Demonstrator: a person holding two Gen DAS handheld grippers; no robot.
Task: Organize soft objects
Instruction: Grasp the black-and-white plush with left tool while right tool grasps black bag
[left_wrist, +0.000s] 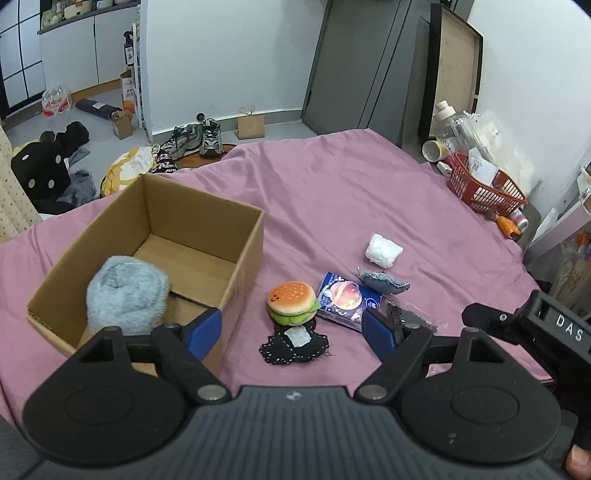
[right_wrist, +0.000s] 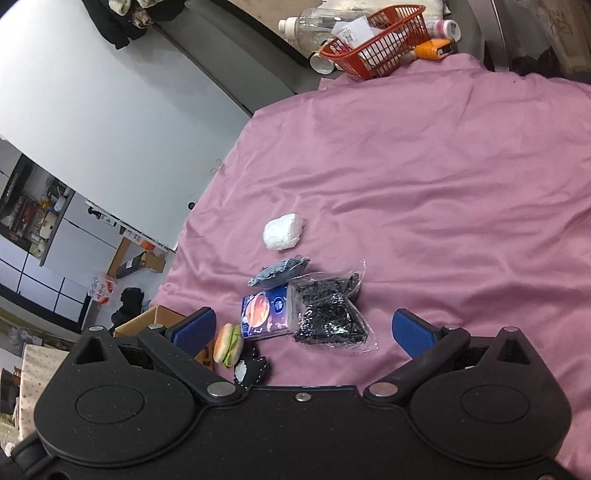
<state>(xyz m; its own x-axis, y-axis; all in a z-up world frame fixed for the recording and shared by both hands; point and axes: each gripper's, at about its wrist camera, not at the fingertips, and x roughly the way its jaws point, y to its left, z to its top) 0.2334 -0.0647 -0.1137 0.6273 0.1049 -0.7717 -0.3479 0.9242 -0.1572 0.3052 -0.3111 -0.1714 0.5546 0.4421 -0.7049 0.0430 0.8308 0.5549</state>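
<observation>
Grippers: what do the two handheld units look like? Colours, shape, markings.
Both match: the left tongs and the right tongs have a black body with two round pivot housings, silver pins and black linkage arms ending in blue pads. The left wrist view shows white letters "DAS" on the right unit. No cables or sleeves visible.

Both views are evenly and softly lit, bright enough to read colours, with no hard shadows; only faint shade sits under the toy burger (left_wrist: 293, 302) and beside the cardboard box (left_wrist: 147, 258). The pink bedsheet (left_wrist: 369, 192) shows a mild sheen along its folds, and the clear plastic bag (right_wrist: 328, 314) glints. Fisheye bending curves the walls and the bed's far edge, with dark vignetting in the corners. Focus is fairly sharp throughout.
</observation>
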